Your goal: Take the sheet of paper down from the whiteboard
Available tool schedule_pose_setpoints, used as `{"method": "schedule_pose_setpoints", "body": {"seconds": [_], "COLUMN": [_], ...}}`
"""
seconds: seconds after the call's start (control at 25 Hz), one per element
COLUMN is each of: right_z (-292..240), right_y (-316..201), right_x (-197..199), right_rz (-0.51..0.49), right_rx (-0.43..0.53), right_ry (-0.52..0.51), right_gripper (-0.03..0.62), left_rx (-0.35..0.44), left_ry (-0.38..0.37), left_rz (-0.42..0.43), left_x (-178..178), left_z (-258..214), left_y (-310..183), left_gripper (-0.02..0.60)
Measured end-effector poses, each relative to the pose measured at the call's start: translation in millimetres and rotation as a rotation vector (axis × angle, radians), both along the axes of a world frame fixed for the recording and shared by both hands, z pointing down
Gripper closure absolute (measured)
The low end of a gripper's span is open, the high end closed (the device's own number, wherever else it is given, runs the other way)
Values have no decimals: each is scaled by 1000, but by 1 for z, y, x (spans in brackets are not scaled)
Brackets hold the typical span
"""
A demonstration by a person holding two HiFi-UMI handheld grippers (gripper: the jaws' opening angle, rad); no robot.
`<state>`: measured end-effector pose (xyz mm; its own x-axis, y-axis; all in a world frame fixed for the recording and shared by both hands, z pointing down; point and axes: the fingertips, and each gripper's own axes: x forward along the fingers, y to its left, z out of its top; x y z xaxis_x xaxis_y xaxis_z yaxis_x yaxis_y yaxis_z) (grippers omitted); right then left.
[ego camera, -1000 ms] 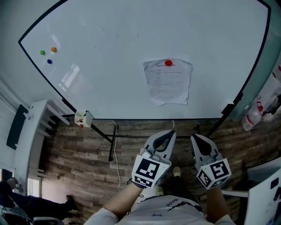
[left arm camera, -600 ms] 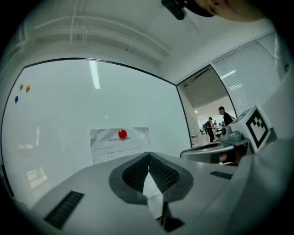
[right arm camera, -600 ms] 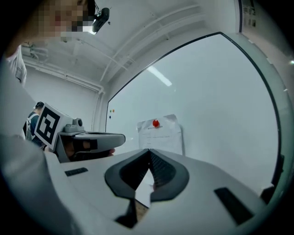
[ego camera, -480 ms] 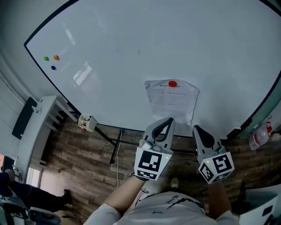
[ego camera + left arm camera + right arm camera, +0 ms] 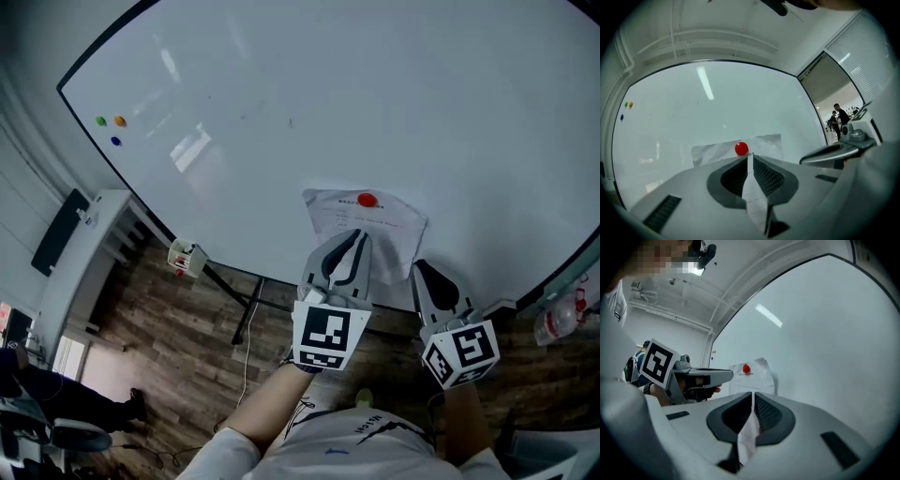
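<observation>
Nothing of the task proper was done yet. The sheet of paper [image 5: 394, 217] hung low on the whiteboard [image 5: 281, 94], crumpled but flat against it, pinned at its top edge by a red magnet [image 5: 367, 199].

Both claws pointed level at the whiteboard. The left claw [image 5: 359, 232] was aimed just below the magnet, in front of the sheet's lower half. Its jaws had just been easing apart, yet they stood all but closed, with only a hairline slit and nothing between them. The right claw [image 5: 419, 266] was aimed at the sheet's lower right corner, its jaws together and empty. Neither view showed a claw touching the paper or the magnet.

By my judgement this was the end of the approach. What was left was to widen a claw, lift the magnet off or grip the sheet's edge, and draw the paper clear of the whiteboard.
</observation>
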<state>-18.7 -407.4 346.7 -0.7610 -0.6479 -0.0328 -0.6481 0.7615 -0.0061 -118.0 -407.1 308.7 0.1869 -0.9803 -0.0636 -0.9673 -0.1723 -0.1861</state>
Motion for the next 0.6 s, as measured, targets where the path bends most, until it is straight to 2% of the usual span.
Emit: {"method": "schedule_pose_setpoints", "body": {"seconds": [0.16,0.44,0.6], "right_z": [-6,-5,0], "right_y": [-12,-28,-36], "right_x": [-4,-1,0], "right_rz": [-6,0,10], "right_rx": [30,31,17], "right_ry": [15,7,7], "right_gripper": [579,572,532], "left_rx": [1,17,34], "left_ry": [-29,-85,-101], "left_rz": [-47,-128,-144], "left_x": [-5,-11,-10], "left_z": [-7,-14,-18], "left_y": [-19,-41,-47], "left_gripper": [476,440,438]}}
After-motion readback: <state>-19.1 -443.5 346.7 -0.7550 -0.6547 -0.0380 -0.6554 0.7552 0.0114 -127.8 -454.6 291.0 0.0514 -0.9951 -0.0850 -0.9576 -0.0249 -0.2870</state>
